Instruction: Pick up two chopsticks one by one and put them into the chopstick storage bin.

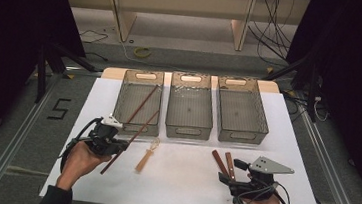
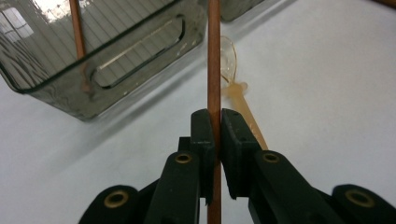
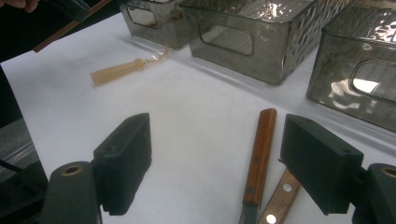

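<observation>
Three smoky, see-through plastic bins are standing side by side at the far edge of the white table (image 1: 186,178). The left bin (image 1: 138,103) is holding one brown chopstick (image 1: 141,105), which is leaning aslant inside it with its upper end near the far right corner. The middle bin (image 1: 190,105) and the right bin (image 1: 241,109) are showing nothing inside them.

The left gripper (image 1: 115,138) is sitting just in front of the left bin, and its jaws are pinching tight on a second chopstick (image 1: 130,141). In the left gripper view that stick (image 2: 214,70) is running straight up between the black pads, which are pressing it from both sides. Its far tip is reaching toward the near right corner of the left bin, while its near end is hanging out over the table.

A clear spoon with a tan handle (image 1: 146,156) is lying on the table just right of the held chopstick.

The right gripper (image 3: 215,163) is resting near the table's front right with its jaws standing wide apart and gripping nothing. Two wooden-handled utensils (image 1: 224,165) are lying close together just ahead of it; in the right gripper view one handle (image 3: 259,154) is lying between the open jaws without touching the pads.
</observation>
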Action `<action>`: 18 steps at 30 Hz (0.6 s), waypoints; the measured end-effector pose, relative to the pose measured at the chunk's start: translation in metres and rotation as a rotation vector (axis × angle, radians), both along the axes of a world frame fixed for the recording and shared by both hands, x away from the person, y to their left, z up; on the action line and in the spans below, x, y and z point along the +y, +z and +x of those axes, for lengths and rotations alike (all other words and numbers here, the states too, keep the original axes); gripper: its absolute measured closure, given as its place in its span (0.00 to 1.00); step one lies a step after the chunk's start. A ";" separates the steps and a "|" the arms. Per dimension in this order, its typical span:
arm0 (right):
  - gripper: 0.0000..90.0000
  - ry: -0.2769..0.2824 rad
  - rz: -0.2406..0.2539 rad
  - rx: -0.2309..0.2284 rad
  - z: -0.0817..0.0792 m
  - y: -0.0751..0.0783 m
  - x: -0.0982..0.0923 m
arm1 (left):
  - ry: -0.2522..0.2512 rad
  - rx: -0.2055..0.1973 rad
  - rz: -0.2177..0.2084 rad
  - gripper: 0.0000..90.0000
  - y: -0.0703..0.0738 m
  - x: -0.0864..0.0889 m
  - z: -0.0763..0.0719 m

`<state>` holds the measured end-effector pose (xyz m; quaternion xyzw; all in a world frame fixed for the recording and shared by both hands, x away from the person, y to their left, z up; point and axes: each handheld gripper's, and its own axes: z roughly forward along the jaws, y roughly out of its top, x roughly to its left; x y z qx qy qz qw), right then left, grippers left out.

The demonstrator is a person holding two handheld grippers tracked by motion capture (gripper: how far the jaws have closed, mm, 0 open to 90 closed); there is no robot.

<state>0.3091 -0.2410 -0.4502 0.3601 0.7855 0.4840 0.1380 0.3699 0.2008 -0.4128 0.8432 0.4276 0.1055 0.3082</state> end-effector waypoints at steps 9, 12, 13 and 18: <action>0.28 -0.002 0.002 0.001 0.000 0.000 0.000 | -0.007 -0.022 -0.032 0.93 0.009 -0.009 0.015; 0.28 -0.001 0.002 0.001 0.000 0.000 0.000 | -0.008 -0.031 -0.047 0.93 0.013 -0.011 0.019; 0.28 -0.001 0.002 0.002 0.000 0.000 0.000 | -0.014 -0.031 -0.046 0.93 0.014 -0.011 0.020; 0.28 -0.003 0.002 0.000 0.000 0.000 -0.001 | -0.012 -0.039 -0.076 0.93 0.018 -0.015 0.029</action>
